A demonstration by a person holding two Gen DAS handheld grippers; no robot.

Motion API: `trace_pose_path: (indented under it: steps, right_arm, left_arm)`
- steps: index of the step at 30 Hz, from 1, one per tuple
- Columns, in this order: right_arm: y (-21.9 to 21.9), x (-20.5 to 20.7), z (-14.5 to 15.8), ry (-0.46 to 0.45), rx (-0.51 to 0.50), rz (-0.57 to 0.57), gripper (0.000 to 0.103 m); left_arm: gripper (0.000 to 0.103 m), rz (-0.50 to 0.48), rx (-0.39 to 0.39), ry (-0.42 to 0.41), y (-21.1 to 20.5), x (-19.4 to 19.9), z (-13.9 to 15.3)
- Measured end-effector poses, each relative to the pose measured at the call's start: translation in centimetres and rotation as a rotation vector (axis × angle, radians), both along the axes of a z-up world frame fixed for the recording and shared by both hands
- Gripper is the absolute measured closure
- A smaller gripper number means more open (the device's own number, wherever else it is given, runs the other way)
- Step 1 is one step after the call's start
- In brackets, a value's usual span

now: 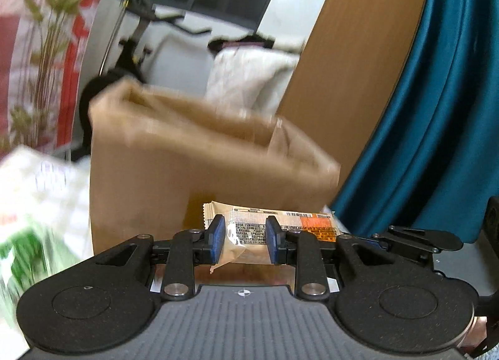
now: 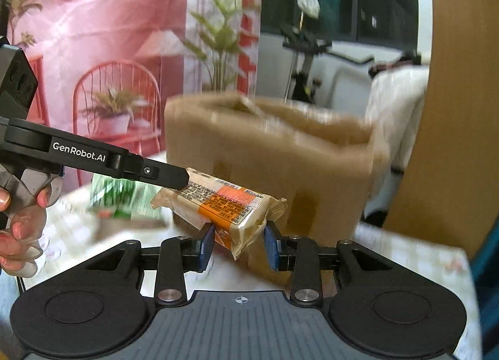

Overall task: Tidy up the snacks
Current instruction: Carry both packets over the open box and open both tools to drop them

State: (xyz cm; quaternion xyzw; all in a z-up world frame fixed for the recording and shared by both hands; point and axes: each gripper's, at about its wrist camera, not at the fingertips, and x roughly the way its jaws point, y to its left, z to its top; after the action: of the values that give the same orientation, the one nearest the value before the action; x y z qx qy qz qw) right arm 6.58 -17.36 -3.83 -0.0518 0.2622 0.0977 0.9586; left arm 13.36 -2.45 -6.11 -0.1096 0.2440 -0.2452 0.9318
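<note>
Both grippers are on one snack packet (image 2: pixel 224 207) — a tan wrapper with an orange label panel and fine print, held in the air in front of a brown paper bag (image 2: pixel 274 157).

Left wrist view: the left gripper (image 1: pixel 244 235) has its blue pads (image 1: pixel 218 232) pressed against the packet's near edge, pinching it; the packet lies crosswise, its orange end out to the right. The right gripper's black linkage shows at the right edge, reaching in toward that end.

Right wrist view: the right gripper (image 2: pixel 238 243) pinches the packet's lower right end between its pads; the wrapper's sealed tip hangs down between them. The left gripper's arm comes in from the left, marked "GenRobot.AI", its tip on the packet's far left end. A hand (image 2: pixel 18 223) grips its handle at the left edge.

Paper bag stands upright, just behind the packet, blurred, top open. It rests on a table (image 2: pixel 421 263) with a pale patterned cloth. A green-and-white packet (image 2: pixel 121 198) lies on the cloth to the left of the bag, blurred. Teal curtain (image 1: pixel 436 110) on the right, beside a wooden panel (image 1: pixel 358 48).
</note>
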Motion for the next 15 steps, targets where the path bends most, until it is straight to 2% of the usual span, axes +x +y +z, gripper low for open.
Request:
trace_pose_path:
  steps: [5,7,11,15]
  right_arm:
    - [-1.1,3.3,3.9,-0.081,-0.005,0.011,0.071]
    - [-1.8,5.3,4.8,-0.09,-0.001,0.009,0.071]
    - [-2.8,10.2,4.9,-0.068,-0.011,-0.008,0.071]
    - [-2.9,14.1,3.2,-0.012,0.025,-0.046,0.07]
  left_arm:
    - [0.074,0.019,0.019,-0.091,-0.4,2.7,4.4]
    - [0.074,0.025,0.033,-0.107,-0.9,4.3,5.2]
    - [0.073,0.049,0.081,-0.076,-1.5,8.5,5.3]
    - [0.074,0.082,0.099,-0.028,-1.1,10.9,4.4]
